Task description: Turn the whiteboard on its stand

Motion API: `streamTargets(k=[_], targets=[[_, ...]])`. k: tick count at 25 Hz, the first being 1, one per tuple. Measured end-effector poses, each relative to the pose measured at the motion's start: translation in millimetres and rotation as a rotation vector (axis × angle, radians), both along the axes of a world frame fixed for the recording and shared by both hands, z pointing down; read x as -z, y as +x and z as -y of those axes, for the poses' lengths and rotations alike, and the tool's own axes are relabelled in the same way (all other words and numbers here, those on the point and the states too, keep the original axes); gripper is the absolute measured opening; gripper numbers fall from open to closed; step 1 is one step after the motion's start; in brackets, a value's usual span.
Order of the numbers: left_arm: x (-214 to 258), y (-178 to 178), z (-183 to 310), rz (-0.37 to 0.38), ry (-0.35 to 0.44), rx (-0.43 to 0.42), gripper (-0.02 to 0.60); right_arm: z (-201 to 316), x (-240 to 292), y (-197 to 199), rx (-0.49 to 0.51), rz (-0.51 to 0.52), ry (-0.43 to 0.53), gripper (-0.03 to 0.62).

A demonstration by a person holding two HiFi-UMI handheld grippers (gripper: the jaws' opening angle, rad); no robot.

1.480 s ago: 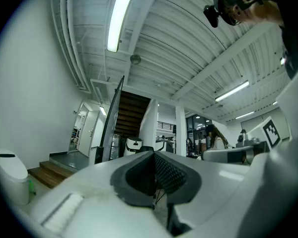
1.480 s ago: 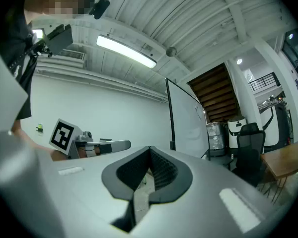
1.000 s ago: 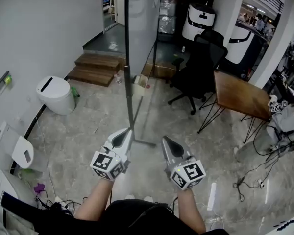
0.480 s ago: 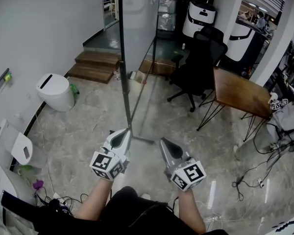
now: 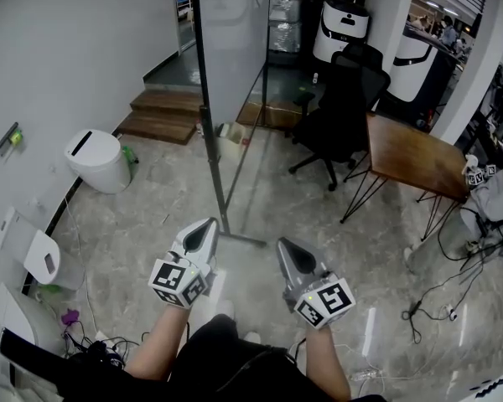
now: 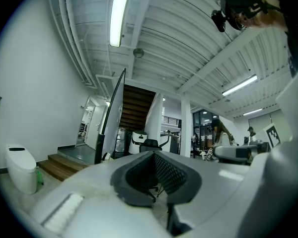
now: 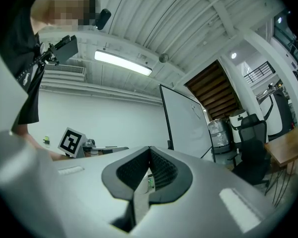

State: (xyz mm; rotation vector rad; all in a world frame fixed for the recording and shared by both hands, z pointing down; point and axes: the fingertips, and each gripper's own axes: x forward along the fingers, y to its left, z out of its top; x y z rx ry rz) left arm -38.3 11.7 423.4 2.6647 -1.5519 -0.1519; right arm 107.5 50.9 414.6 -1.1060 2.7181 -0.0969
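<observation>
The whiteboard [image 5: 235,48] stands on the floor ahead, seen almost edge-on. Its black frame edge [image 5: 210,124] runs down to the stand's foot [image 5: 245,240]. My left gripper [image 5: 208,223] is shut and empty, its tip just left of the frame's lower end in the head view. In the left gripper view the left gripper [image 6: 154,153] points level and the whiteboard [image 6: 111,118] shows ahead to the left, apart from it. My right gripper [image 5: 282,243] is shut and empty, right of the foot. From the right gripper [image 7: 149,149] the whiteboard [image 7: 186,123] shows its white face.
A white bin [image 5: 94,162] stands by the left wall, with wooden steps [image 5: 163,114] beyond it. A black office chair [image 5: 339,111] and a wooden table [image 5: 415,166] are behind the board on the right. Cables [image 5: 436,296] lie on the floor at right.
In the head view the top of the whiteboard's near frame edge has shifted left and more of its face shows. Both grippers stay shut, and the right one has drifted slightly.
</observation>
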Motion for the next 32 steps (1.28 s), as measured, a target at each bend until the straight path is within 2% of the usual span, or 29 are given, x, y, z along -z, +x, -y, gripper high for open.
streamTargets(k=[5, 10, 14, 20, 32], targets=[[-3, -8, 14, 0.025, -0.006, 0.005, 0.002, 12, -6, -11, 0.006, -0.02, -0.006, 0.009], [-19, -27, 50, 0.027, -0.031, 0.044, 0.002, 42, -8, -23, -0.003, -0.031, -0.008, 0.009], [-16, -44, 92, 0.041, -0.008, 0.07, 0.011, 76, 5, -31, -0.011, -0.033, 0.008, 0.009], [1, -72, 159, 0.018, 0.014, 0.085, 0.022, 136, 18, -60, -0.011, -0.042, 0.019, 0.009], [-1, -114, 283, 0.026, 0.011, 0.062, 0.003, 239, 23, -107, -0.049, -0.064, 0.031, 0.009]])
